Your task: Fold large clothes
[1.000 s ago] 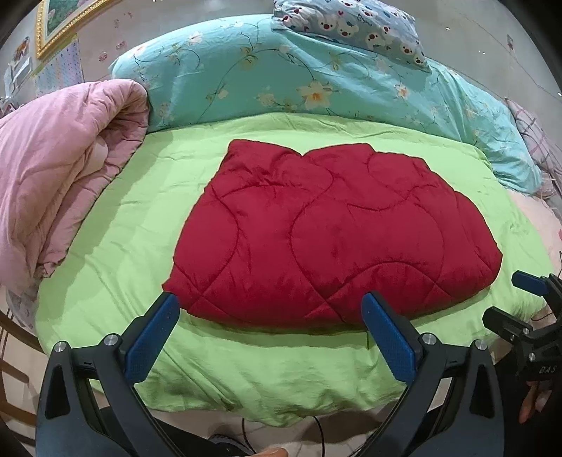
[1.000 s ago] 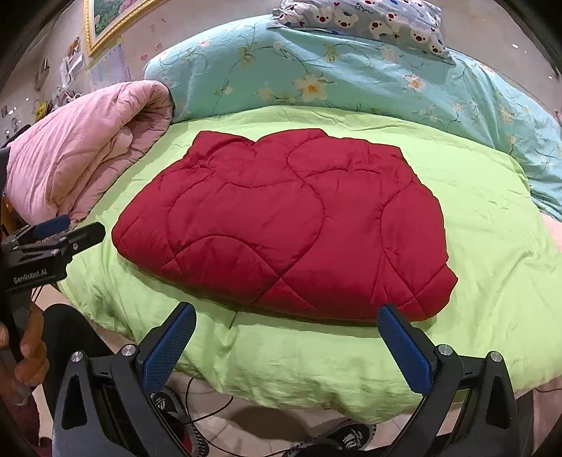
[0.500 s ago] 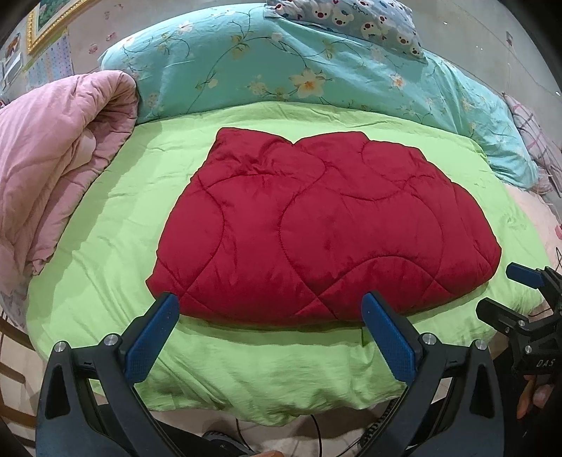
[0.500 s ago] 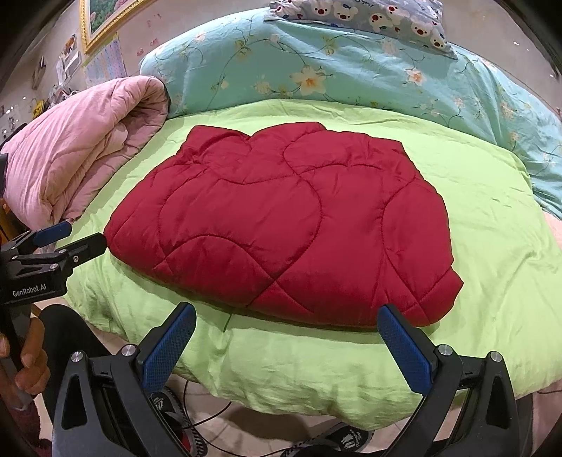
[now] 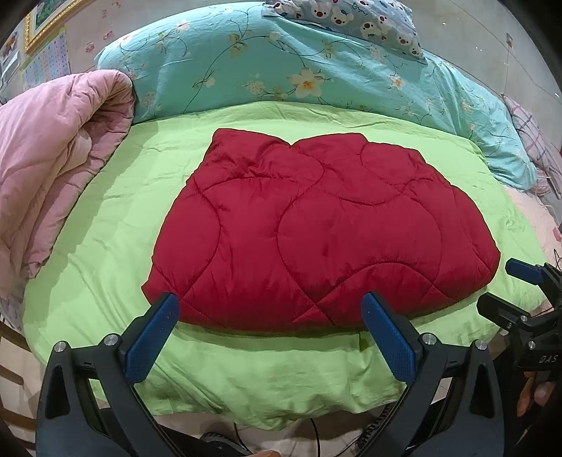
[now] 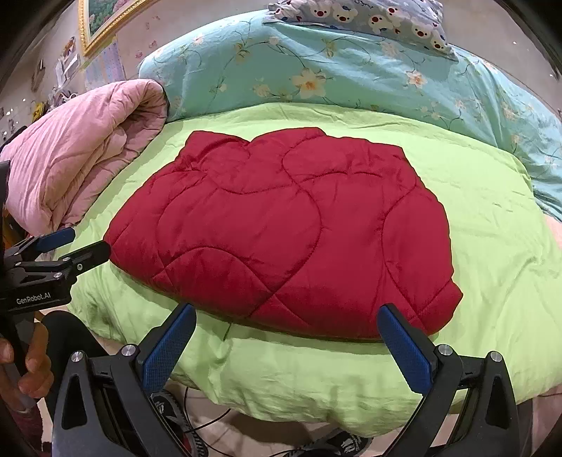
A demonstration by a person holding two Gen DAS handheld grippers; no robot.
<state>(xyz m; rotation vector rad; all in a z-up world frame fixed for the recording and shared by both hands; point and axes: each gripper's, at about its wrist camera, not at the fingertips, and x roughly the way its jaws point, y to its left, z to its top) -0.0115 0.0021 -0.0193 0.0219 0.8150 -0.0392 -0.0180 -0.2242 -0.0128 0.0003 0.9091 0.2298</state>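
Bedroom walls with a gold-framed picture [image 6: 105, 21] are closing off the far side, and you are standing at the near edge of a bed [image 5: 105, 225] spread with a lime-green sheet. You are holding the left gripper [image 5: 270, 337] and the right gripper [image 6: 286, 346] low over that near edge, both with jaws spread wide and gripping nothing. Lying in the middle of the sheet is the red quilted garment [image 5: 316, 232], a padded piece that looks already doubled into a compact, rounded block, its near edge just beyond your fingertips. A rolled pink quilt [image 5: 52, 158] is sitting to the left, a teal floral duvet [image 5: 281, 63] at the far end under a bear-print pillow [image 5: 344, 17]. By my reading, you are nearing the end: the bulk is gathered and flat, leaving perhaps one more fold or a tidying of the puffy far-left corner.
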